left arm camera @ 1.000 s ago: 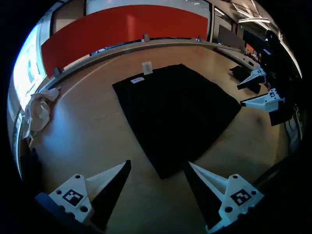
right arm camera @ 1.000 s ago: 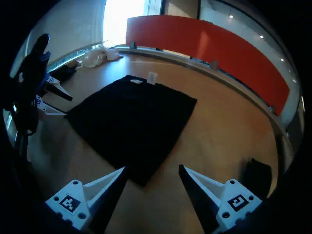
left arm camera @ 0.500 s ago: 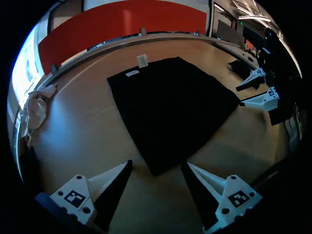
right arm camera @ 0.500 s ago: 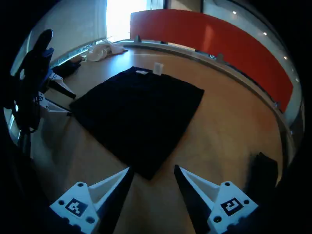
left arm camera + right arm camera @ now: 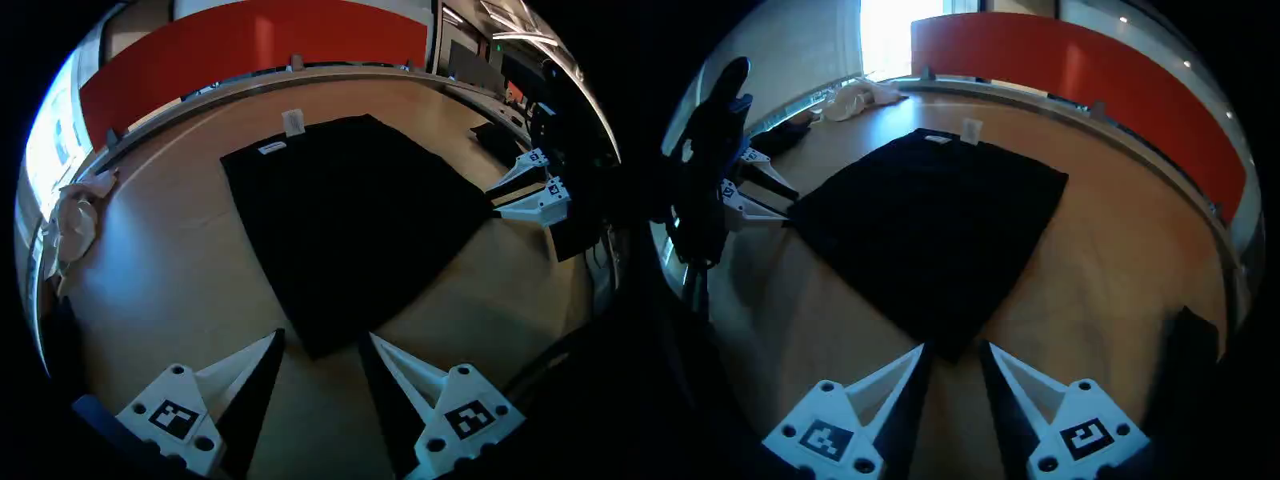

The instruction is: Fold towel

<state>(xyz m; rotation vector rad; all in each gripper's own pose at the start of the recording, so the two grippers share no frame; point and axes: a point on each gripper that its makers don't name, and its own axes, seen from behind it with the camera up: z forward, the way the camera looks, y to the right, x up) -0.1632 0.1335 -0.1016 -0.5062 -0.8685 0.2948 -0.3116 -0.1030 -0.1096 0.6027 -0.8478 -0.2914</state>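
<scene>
L gripper (image 5: 320,336): 2 fingers apart, nothing clamped, w/ a corner of the black towel (image 5: 352,216) lying btwn the tips. R gripper (image 5: 954,346): narrow gap, also unclamped, another corner btwn its tips. Can't tell if the tips touch cloth. Towel lies flat on the wood table (image 5: 160,264), too dark to show texture. White tag (image 5: 272,147) at its far edge; print too small to read.
</scene>
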